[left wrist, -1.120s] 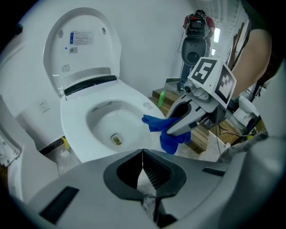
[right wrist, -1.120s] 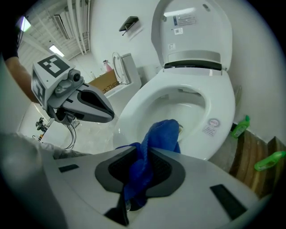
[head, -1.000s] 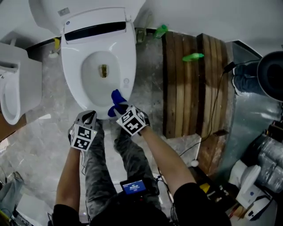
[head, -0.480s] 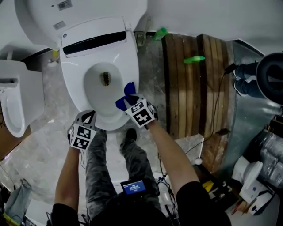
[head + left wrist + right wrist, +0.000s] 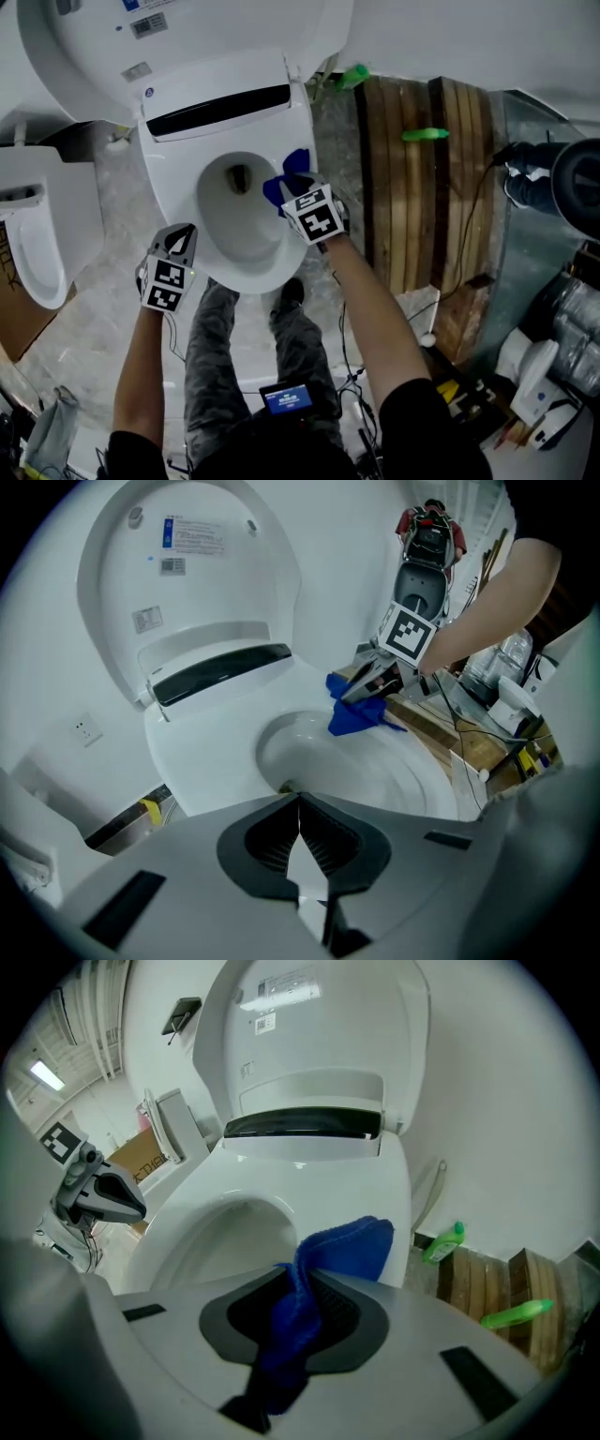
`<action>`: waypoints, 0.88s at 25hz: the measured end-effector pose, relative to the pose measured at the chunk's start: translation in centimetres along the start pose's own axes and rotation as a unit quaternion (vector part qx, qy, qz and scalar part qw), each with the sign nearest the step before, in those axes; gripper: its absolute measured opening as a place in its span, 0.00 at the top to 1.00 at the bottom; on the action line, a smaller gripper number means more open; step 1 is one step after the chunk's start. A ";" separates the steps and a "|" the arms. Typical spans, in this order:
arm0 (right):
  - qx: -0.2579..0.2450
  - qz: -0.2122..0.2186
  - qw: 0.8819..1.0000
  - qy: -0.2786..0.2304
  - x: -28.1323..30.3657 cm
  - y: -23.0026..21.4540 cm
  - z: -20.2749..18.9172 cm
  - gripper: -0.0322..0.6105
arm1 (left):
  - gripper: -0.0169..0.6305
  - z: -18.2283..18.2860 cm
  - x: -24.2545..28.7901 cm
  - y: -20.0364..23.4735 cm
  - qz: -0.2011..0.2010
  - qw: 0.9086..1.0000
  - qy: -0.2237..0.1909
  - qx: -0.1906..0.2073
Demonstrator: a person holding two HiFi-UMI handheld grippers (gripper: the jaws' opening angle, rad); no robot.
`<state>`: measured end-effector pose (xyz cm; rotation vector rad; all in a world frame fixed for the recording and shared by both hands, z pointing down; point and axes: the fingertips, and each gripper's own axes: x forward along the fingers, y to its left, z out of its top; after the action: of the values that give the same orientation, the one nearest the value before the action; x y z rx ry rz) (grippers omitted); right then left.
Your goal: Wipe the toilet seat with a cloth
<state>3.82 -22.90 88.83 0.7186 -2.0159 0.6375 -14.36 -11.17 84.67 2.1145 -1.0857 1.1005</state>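
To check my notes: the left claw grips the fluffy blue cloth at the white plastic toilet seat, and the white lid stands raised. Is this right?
No. The right claw grips the fluffy blue cloth at the white plastic toilet seat, as the right gripper view shows; the left claw is shut and empty. The white lid stands raised.

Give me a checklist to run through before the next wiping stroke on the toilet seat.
1. Cloth gripped: ok. The right hand-held gripper is shut on the blue cloth.
2. Cloth on the toilet seat: ok. It seems to lie on the seat's right rim, beside the bowl.
3. The lid is up, out of the way: ok.
4. Left hand-held gripper clear of the stroke: ok. It is shut, empty, and beside the seat's front left.
5. Seat rim ahead free of objects: ok.
6. Dirt left on the seat: cannot tell.
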 end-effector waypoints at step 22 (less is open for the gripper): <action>-0.076 -0.030 0.997 0.015 6.5 1.7 10.7 0.84 | 0.95 2.3 0.9 4.5 -0.024 0.999 -0.031 -0.009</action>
<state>-6.28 -30.51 88.95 0.6704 -1.9834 0.4519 -16.83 -15.66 84.56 2.1625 -1.0631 1.0041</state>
